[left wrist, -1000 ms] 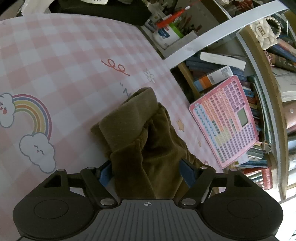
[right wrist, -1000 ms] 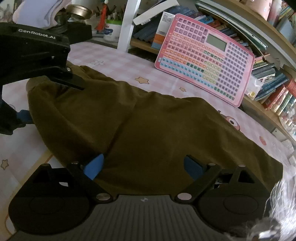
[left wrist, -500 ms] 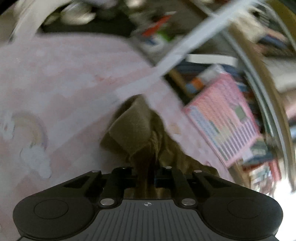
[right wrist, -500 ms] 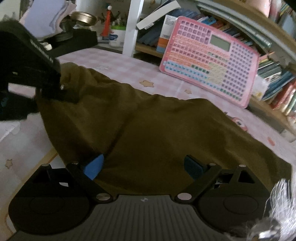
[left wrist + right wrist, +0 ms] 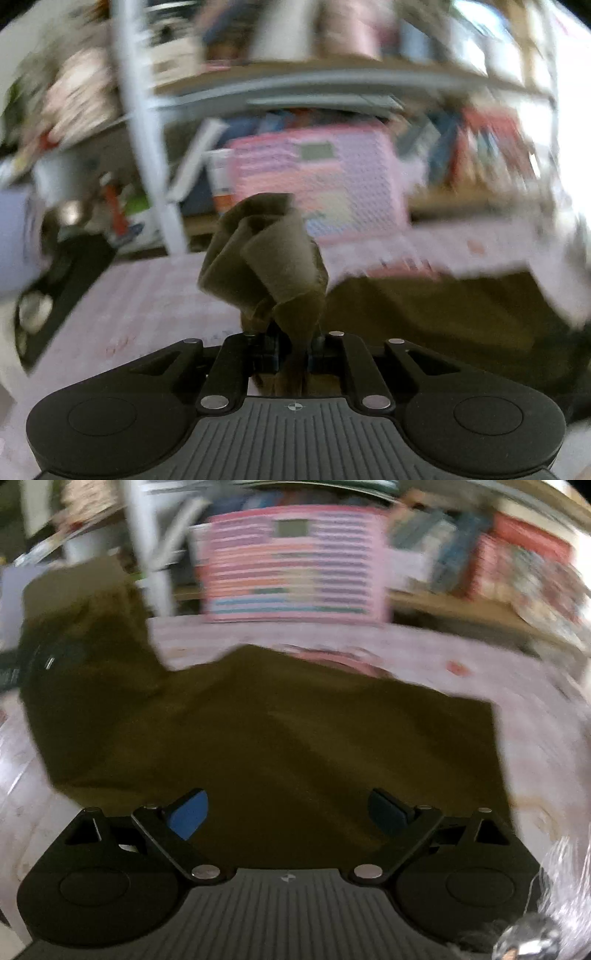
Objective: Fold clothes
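1. Olive-brown cloth, a soft garment (image 5: 280, 738), lies spread over the pink checked table (image 5: 535, 709), filling the middle of the right wrist view from 9 o'clock across to 3 o'clock.

2. Left gripper (image 5: 291, 347): its jaws are closed tight on a bunched end of the garment, which stands up in crumpled folds at 12 o'clock from the fingers, lifted off the table. From the right wrist view that raised end shows at 10 o'clock.

3. Right gripper (image 5: 288, 812): its jaws stand wide apart over the near edge of the cloth, holding nothing; whether the blue pads (image 5: 188, 814) touch the fabric is not clear.

4. Both views are smeared by motion, so seams, cuffs and the kind of garment cannot be made out.

5. Handling, as a judgement: the cloth looks thick, plush and light. It will drape and sag instead of holding a crease, and a pinch may catch several layers at once. It is not fragile and does not look slippery.

6. Where to hold: a hem or corner is better than mid-panel, where the pads would only gather a lump. The free edge near the right gripper at 6 o'clock looks like a fair grip.

7. Behind the table at 12 o'clock a pink board (image 5: 295, 565) leans on the bookshelf, well apart from the cloth.
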`<state>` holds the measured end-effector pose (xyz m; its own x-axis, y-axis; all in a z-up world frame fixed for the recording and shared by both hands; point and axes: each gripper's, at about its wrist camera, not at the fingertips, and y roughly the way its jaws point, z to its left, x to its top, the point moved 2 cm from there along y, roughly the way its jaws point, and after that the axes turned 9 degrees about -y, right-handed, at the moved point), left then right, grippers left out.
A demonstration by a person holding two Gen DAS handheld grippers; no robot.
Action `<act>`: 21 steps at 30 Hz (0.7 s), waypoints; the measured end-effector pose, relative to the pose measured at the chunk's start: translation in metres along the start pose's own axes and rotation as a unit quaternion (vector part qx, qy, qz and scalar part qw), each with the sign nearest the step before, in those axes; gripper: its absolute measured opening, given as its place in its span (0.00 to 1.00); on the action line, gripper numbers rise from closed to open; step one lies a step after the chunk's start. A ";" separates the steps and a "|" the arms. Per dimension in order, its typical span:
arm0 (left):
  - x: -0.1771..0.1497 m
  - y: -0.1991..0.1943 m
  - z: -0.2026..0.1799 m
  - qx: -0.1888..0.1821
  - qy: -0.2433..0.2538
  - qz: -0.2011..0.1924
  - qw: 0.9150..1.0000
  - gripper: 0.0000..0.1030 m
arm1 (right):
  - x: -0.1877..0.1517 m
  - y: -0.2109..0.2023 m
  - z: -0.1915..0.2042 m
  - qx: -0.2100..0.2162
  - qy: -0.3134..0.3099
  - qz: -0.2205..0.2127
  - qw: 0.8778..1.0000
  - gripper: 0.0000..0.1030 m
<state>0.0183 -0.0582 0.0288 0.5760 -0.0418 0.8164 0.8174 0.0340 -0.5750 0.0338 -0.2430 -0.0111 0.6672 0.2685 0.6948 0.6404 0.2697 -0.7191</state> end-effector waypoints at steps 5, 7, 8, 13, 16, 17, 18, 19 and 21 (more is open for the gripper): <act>-0.022 0.022 -0.061 -0.010 0.071 0.093 0.993 0.70 | -0.023 -0.012 -0.052 -0.009 0.064 0.022 0.998 0.91; -0.032 0.023 -0.074 -0.017 0.076 0.116 0.990 0.75 | -0.028 -0.015 -0.064 -0.003 0.079 0.026 0.997 0.91; -0.037 0.024 -0.080 -0.020 0.079 0.127 0.989 0.77 | -0.029 -0.016 -0.068 0.002 0.083 0.027 0.996 0.91; -0.044 -0.001 -0.050 -0.018 -0.044 0.111 0.993 0.80 | -0.023 -0.015 -0.076 0.059 0.110 0.027 0.992 0.91; -0.047 -0.018 -0.027 -0.015 -0.126 0.096 0.987 0.83 | -0.012 -0.009 -0.071 0.118 0.129 0.025 0.984 0.91; -0.048 -0.024 -0.020 -0.014 -0.153 0.090 0.984 0.84 | -0.008 -0.006 -0.069 0.138 0.134 0.026 0.981 0.91; -0.049 -0.029 -0.013 -0.013 -0.180 0.085 0.980 0.84 | -0.004 -0.003 -0.067 0.157 0.139 0.028 0.977 0.91; -0.050 -0.035 -0.005 -0.012 -0.207 0.079 0.975 0.84 | 0.000 0.001 -0.065 0.175 0.145 0.030 0.973 0.91; -0.052 -0.046 0.010 -0.010 -0.261 0.068 0.963 0.84 | 0.006 0.008 -0.061 0.205 0.160 0.038 0.965 0.91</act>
<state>-0.0497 -0.0477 0.0134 0.6024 0.4687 0.6461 0.7368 -0.0153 -0.6759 0.0661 -0.2958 -0.0137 0.8319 0.0195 0.5546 0.4248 0.6208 -0.6590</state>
